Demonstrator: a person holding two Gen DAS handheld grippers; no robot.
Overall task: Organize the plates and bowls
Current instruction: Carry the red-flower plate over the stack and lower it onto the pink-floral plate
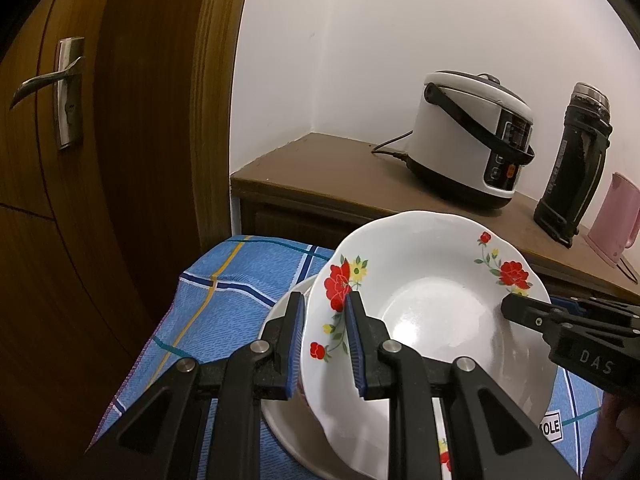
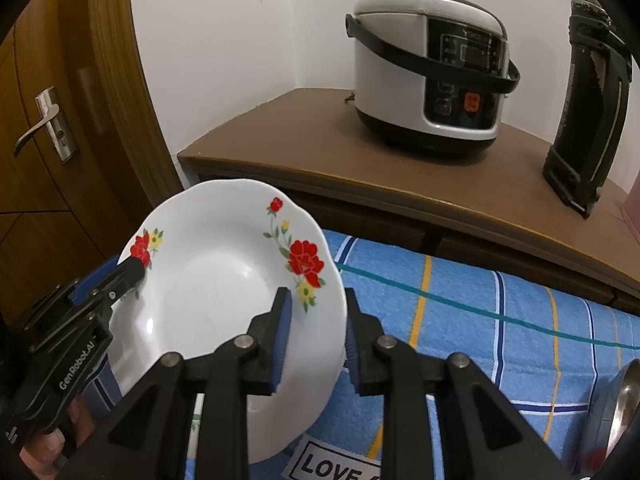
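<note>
A white deep plate with red and yellow flowers [image 1: 432, 320] is held up between both grippers, tilted, above the blue checked cloth [image 1: 232, 292]. My left gripper [image 1: 324, 344] has its jaws around the plate's left rim. My right gripper [image 2: 316, 336] has its jaws around the opposite rim of the same plate [image 2: 216, 280]. The right gripper also shows in the left wrist view [image 1: 516, 310]; the left gripper also shows in the right wrist view [image 2: 134, 270]. A second white dish [image 1: 280, 416] lies on the cloth under the held plate.
A wooden cabinet [image 1: 320, 168] stands behind the cloth with a white rice cooker [image 1: 472, 140], a black flask [image 1: 576, 164] and a pink jug [image 1: 616, 220]. A wooden door [image 1: 80, 160] is at left. A metal bowl [image 2: 624, 404] sits at far right.
</note>
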